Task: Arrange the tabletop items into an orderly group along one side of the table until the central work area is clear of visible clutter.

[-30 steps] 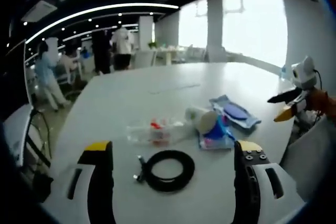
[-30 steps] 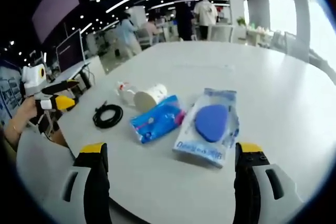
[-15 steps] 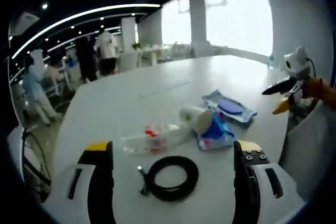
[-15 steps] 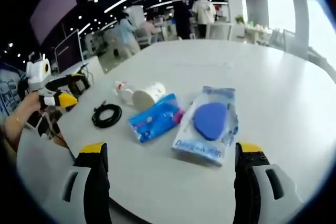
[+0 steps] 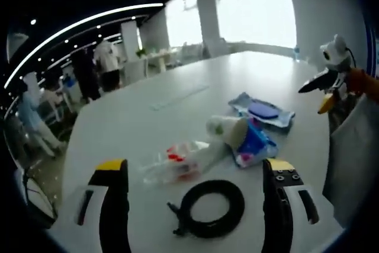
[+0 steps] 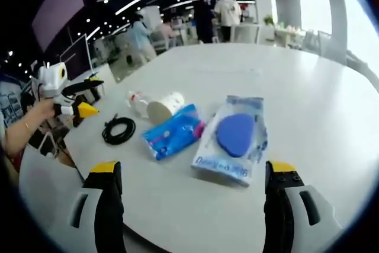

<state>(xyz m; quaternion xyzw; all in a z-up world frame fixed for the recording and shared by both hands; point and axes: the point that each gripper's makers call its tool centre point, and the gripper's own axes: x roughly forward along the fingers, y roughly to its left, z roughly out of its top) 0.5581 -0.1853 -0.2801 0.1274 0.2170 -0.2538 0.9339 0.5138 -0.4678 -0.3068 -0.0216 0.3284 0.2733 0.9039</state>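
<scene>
While both grippers hover above the near edge of the white table (image 6: 331, 105), we see the clutter gathered in a loose line across the middle of each view. In the left gripper view, the left gripper (image 5: 195, 173) has its jaws wide apart and empty, and the black coiled cable (image 5: 212, 207) lies between them at lower centre. Just above it sits a clear plastic bag with red bits (image 5: 174, 161), touching a white paper cup (image 5: 228, 130) lying on its side. The cup rests against a blue packet (image 5: 256, 144), and further up right lies the clear pack with a blue oval pad (image 5: 262, 111). At the right edge, the right gripper (image 5: 324, 90) shows with its jaws apart (a hand holds it there).

In the right gripper view, the right gripper's own jaws stand wide apart at the bottom, gripping nothing. The pad pack (image 6: 233, 137) lies at centre, the blue packet just beside it on the left, then the cup, the bag and the cable toward the left. People stand in the background at the top.
</scene>
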